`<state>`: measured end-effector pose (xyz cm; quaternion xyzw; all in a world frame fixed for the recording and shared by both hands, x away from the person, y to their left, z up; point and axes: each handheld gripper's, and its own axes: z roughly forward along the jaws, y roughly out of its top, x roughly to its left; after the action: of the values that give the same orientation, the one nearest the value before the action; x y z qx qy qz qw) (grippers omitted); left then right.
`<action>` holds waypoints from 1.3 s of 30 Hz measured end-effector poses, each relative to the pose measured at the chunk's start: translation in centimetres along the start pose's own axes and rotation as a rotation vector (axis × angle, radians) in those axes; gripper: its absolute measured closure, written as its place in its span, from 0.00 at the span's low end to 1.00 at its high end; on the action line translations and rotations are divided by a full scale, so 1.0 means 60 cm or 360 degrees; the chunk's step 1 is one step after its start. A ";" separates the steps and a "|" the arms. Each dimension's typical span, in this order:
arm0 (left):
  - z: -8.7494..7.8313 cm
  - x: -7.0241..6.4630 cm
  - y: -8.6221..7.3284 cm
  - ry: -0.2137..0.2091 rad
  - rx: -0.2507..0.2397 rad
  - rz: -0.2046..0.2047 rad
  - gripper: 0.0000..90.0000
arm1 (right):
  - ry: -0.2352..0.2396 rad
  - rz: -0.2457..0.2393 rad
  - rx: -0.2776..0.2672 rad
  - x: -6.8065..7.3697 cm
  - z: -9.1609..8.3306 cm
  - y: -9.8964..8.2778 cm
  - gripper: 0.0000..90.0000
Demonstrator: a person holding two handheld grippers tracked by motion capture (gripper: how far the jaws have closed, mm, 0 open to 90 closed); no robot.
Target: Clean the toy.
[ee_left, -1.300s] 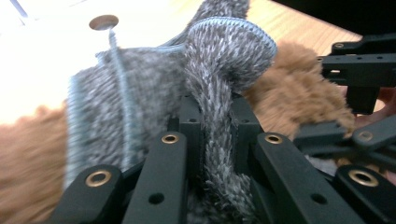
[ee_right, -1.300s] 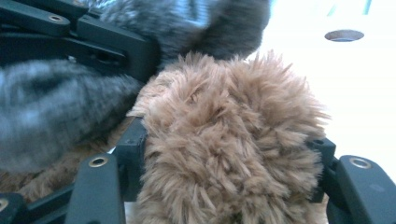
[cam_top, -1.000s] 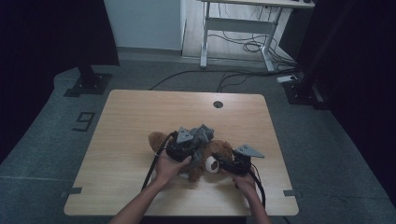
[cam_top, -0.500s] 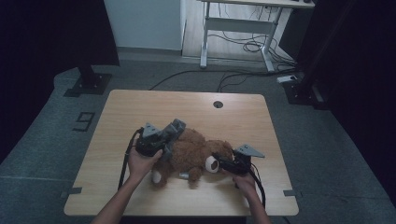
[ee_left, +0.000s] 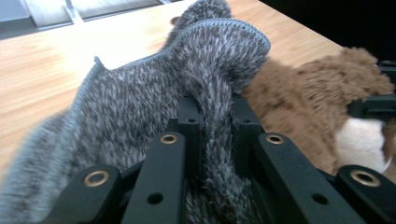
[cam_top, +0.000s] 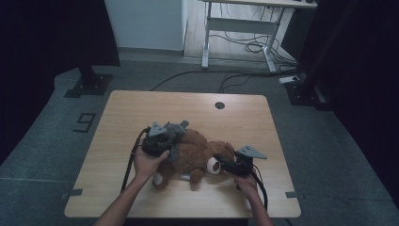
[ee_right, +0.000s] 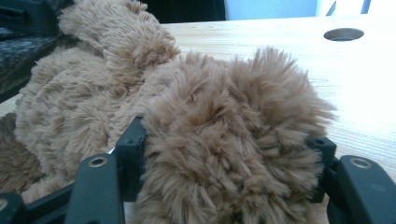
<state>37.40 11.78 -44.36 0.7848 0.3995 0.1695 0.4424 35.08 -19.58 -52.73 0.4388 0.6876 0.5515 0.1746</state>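
A brown teddy bear point(cam_top: 197, 153) lies on its side on the wooden table point(cam_top: 141, 108). My left gripper point(cam_top: 164, 137) sits at the bear's left end, shut on a fold of grey knitted cloth point(cam_top: 178, 127). In the left gripper view the cloth point(ee_left: 154, 93) is pinched between the narrow jaws of the left gripper point(ee_left: 215, 112), with the bear point(ee_left: 299, 93) just behind. My right gripper point(cam_top: 226, 165) holds the bear's head at the right. In the right gripper view the furry head point(ee_right: 224, 121) fills the gap of the right gripper point(ee_right: 229, 144), and both pads press into it.
A round cable hole point(cam_top: 219, 105) lies near the table's far edge. The far half of the tabletop is bare wood. Behind the table stand a white desk frame point(cam_top: 235, 28), loose floor cables point(cam_top: 244, 47) and a black stand base point(cam_top: 89, 84).
My left gripper has moved to the left with the grey cloth in it, and more of the bear's brown body shows. The right gripper has kept still on the head.
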 end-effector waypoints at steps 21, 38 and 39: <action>0.016 -0.027 -0.064 -0.0098 -0.0116 -0.0030 0.89 | 0.0102 -0.0013 0.0083 0.002 -0.031 0.031 0.18; -0.015 -0.038 -0.101 -0.0169 -0.0187 -0.0027 0.89 | 0.0318 0.0021 0.0445 -0.012 0.006 0.032 0.07; -0.016 -0.039 -0.102 -0.0171 -0.0190 -0.0028 0.89 | 0.0316 0.0018 0.0450 -0.010 0.003 0.030 0.11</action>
<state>32.43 12.29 -48.74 0.7614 0.3712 0.1468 0.5108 36.29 -19.91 -51.29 0.4061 0.7698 0.4909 0.0393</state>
